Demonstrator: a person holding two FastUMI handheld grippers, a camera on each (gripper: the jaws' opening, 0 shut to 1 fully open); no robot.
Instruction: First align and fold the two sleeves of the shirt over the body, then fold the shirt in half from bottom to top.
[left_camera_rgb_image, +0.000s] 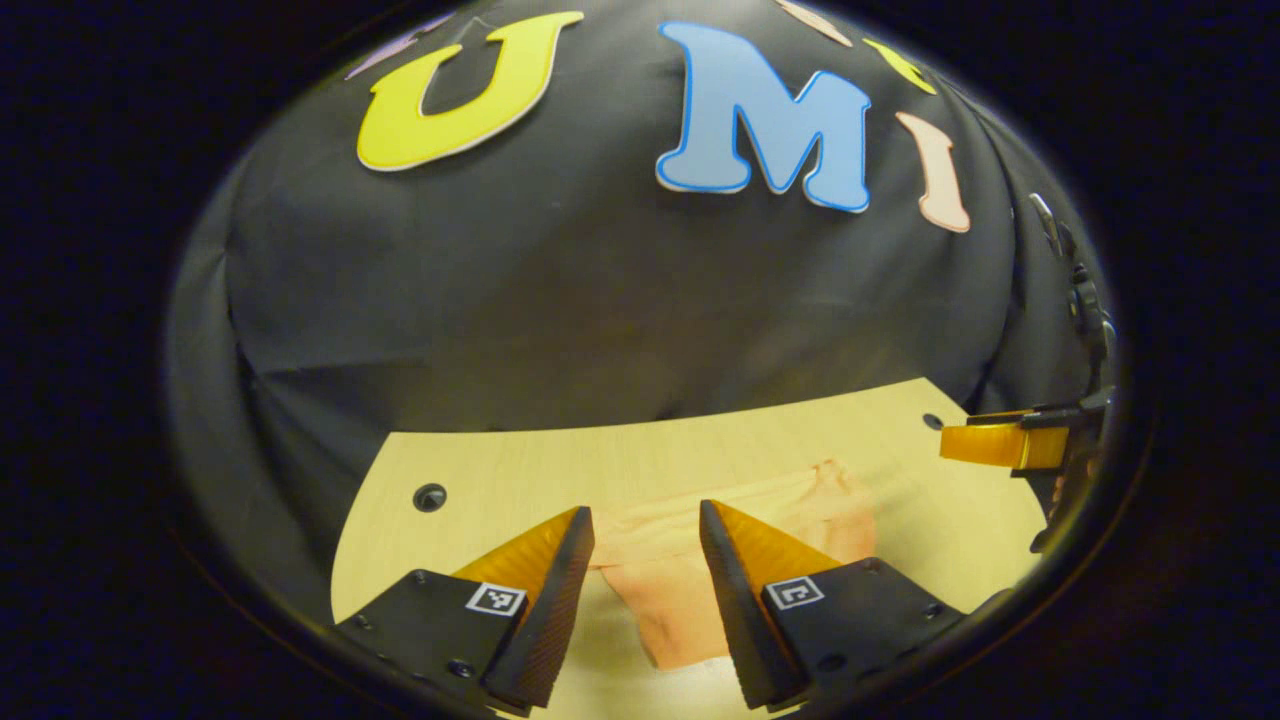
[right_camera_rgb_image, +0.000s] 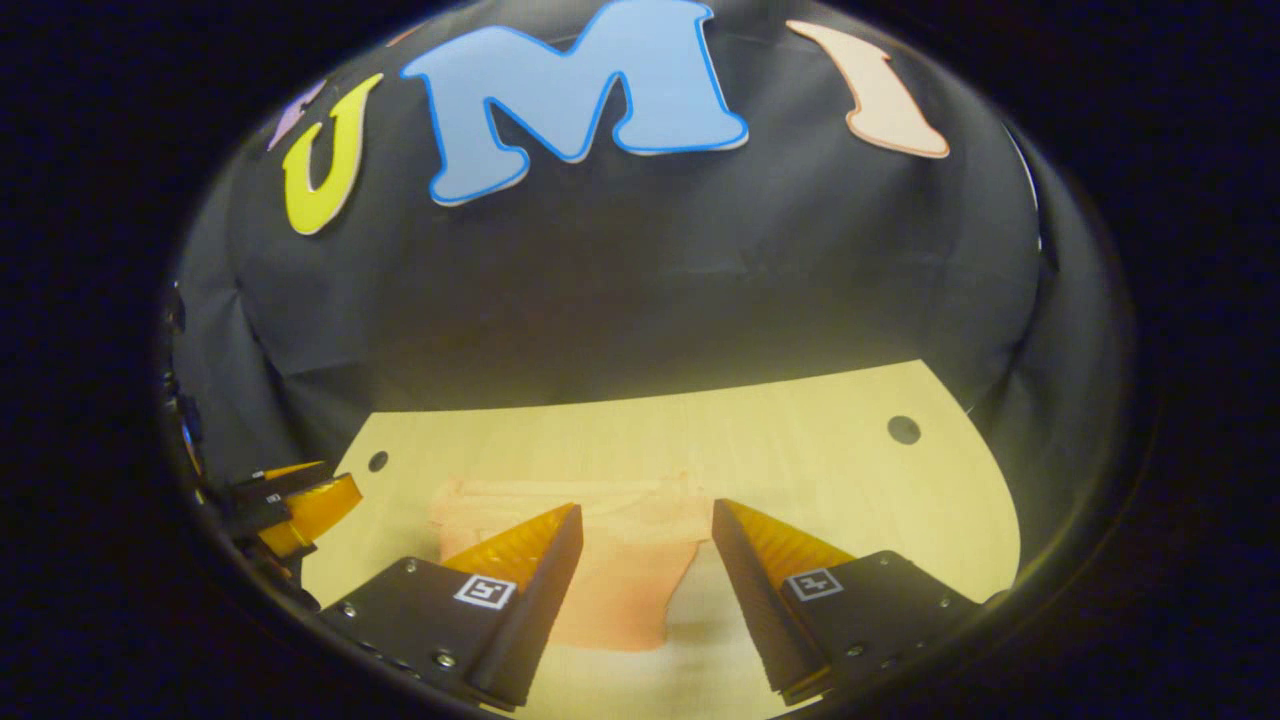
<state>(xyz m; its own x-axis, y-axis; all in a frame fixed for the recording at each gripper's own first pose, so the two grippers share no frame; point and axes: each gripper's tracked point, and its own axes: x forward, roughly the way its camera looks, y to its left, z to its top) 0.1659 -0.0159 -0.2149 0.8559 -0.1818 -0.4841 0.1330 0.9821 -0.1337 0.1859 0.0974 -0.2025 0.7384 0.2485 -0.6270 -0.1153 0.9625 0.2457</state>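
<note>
A small pale pink shirt (left_camera_rgb_image: 690, 560) lies flat on the light wooden table (left_camera_rgb_image: 520, 480). In the left gripper view my left gripper (left_camera_rgb_image: 645, 520) hovers open above the shirt's near part, fingers apart with nothing between them. The right gripper (left_camera_rgb_image: 1010, 440) shows at the far right edge of that view. In the right gripper view the shirt (right_camera_rgb_image: 630, 560) lies ahead, its body running toward me, and my right gripper (right_camera_rgb_image: 645, 515) stands open over it, holding nothing. The left gripper (right_camera_rgb_image: 300, 505) shows at the left edge there.
The table (right_camera_rgb_image: 800, 450) has small dark holes near its corners (left_camera_rgb_image: 430, 496) (right_camera_rgb_image: 903, 430). The black cloth wall closes in right behind the table's far edge and curves round both sides. Bare wood lies on both sides of the shirt.
</note>
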